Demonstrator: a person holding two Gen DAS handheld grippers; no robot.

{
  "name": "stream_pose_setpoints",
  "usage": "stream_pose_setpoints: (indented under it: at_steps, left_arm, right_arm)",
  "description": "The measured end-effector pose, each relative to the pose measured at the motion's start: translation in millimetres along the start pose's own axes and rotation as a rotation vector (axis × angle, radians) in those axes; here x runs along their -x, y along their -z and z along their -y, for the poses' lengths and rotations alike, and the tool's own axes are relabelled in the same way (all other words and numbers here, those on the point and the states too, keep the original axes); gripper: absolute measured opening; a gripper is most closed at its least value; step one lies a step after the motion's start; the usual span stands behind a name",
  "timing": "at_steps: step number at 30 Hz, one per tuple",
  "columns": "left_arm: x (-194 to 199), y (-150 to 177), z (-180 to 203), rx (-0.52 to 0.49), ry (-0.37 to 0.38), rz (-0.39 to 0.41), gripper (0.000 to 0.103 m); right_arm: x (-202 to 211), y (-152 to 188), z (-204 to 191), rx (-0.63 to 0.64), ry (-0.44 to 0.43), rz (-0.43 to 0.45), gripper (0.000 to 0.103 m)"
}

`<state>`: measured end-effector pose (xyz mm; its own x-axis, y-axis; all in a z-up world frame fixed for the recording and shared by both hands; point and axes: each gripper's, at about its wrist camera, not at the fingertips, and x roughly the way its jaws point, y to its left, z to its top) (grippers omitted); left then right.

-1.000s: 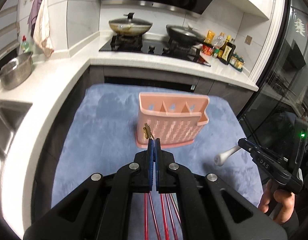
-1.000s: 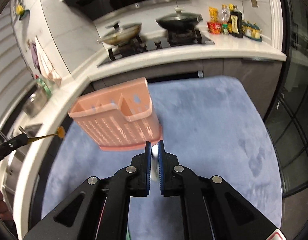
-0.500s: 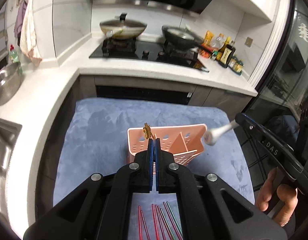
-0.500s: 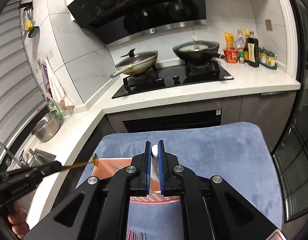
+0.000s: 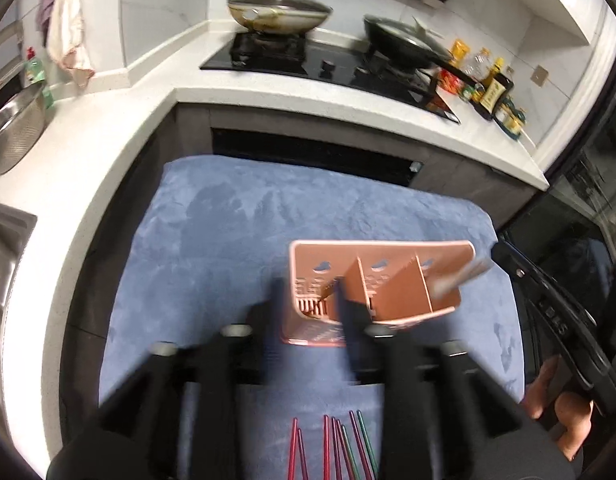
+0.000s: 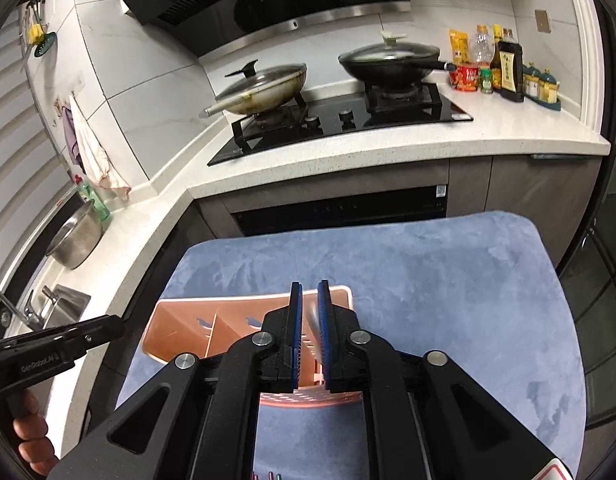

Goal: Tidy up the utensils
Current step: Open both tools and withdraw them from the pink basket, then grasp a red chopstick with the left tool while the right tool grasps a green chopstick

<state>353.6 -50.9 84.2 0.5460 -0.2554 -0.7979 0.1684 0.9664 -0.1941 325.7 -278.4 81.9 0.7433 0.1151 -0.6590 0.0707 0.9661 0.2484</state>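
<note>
A pink utensil holder [image 5: 380,250] with three compartments stands on the blue mat [image 5: 227,260]. My left gripper [image 5: 308,300] hovers over its left end, blurred, and its jaws are opening. A thin brown stick [image 5: 328,292] slants loose between them into the left compartment. Over the holder's right end my right gripper [image 6: 310,304] grips a white spoon [image 5: 460,280], a pale blur between its blue pads [image 6: 295,320]; the jaws are just starting to part. The holder [image 6: 179,320] lies partly hidden under the right gripper, with the left gripper [image 6: 115,326] at its left.
Several coloured chopsticks [image 5: 340,452] lie on the mat near me. A white counter wraps the far and left sides with a hob [image 6: 340,120], two lidded pans, bottles [image 6: 504,68], a steel bowl [image 6: 73,240] and a sink [image 6: 63,304]. Hands hold both grippers.
Both grippers came in over the holder from either side. The left jaws have gone from shut on the brown stick to apart, and the stick has dropped into the left compartment.
</note>
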Motion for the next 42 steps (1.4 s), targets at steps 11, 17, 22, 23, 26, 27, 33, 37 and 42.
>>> stream_pose_setpoints:
  at_steps: [11,17,22,23,26,27,33,37,42]
  left_arm:
    - [50,22,-9,-0.01,-0.069,0.134,0.058]
    - [80,68,-16,-0.009,-0.099,0.175,0.061]
    - [93,119,-19,-0.037,-0.137,0.171,0.061]
    - [94,132,-19,-0.044,-0.146,0.166,0.061]
    - [96,163,-22,-0.046,-0.146,0.149,0.061]
    - [95,174,-22,-0.049,-0.146,0.139,0.061]
    - [81,234,-25,-0.057,-0.156,0.071,0.061]
    - [69,267,-31,-0.043,-0.158,0.018,0.061]
    - [56,302,-37,-0.036,-0.153,-0.03,0.061]
  right_arm:
    - [54,13,-10,0.013,-0.02,0.038,0.024]
    - [95,59,-13,0.015,-0.026,0.01,0.025]
    - [119,114,-13,0.025,-0.003,-0.047,0.025]
    - [122,124,-12,0.02,-0.001,-0.058,0.025]
    - [133,164,-8,0.008,0.012,-0.107,0.025]
    - [135,175,-8,0.012,0.022,-0.118,0.025]
    - [139,242,-6,0.008,0.039,-0.21,0.026]
    - [136,277,-12,0.026,0.038,-0.257,0.026]
    - [128,306,-17,0.05,0.049,-0.289,0.026]
